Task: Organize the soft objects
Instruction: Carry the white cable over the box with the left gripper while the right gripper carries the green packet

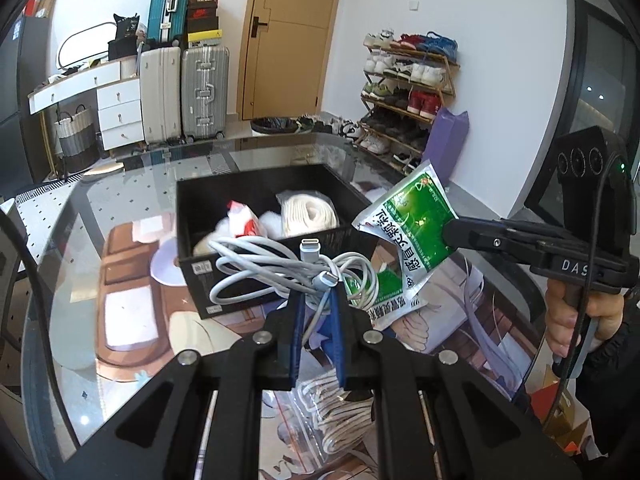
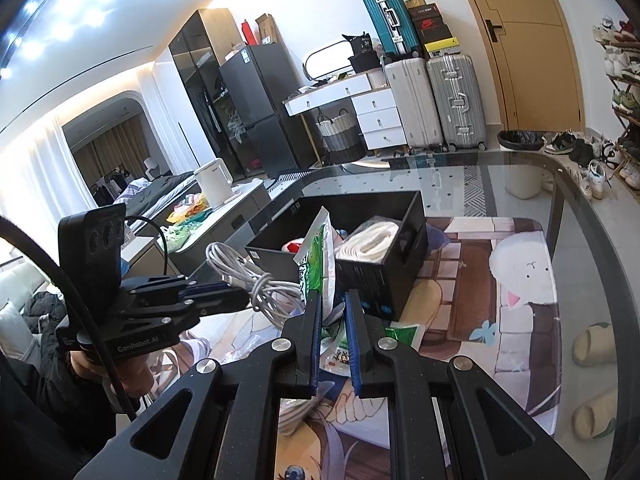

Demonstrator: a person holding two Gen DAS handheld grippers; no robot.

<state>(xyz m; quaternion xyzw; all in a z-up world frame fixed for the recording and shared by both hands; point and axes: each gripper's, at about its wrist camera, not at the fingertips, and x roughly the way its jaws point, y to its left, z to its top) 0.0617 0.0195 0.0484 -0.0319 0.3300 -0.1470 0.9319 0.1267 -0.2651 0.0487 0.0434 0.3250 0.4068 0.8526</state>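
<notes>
suitcases (image 1: 186, 92) | shoe rack (image 1: 408, 92) | door (image 1: 288, 36) | fridge (image 2: 256, 108) | kettle (image 2: 214, 182)

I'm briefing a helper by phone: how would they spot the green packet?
Find the open black box on the glass table. Just right of it, the right gripper holds up the green packet, the only green-and-white printed pouch raised in the air.

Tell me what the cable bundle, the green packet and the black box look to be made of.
Cable bundle: smooth pale rubbery plastic, judging by its limp loops; metal plug tip.
Green packet: glossy printed film, probably foil-lined plastic; it shines and creases.
Black box: matte, thin-walled, with printed labels, likely cardboard, though rigid plastic is possible.
</notes>
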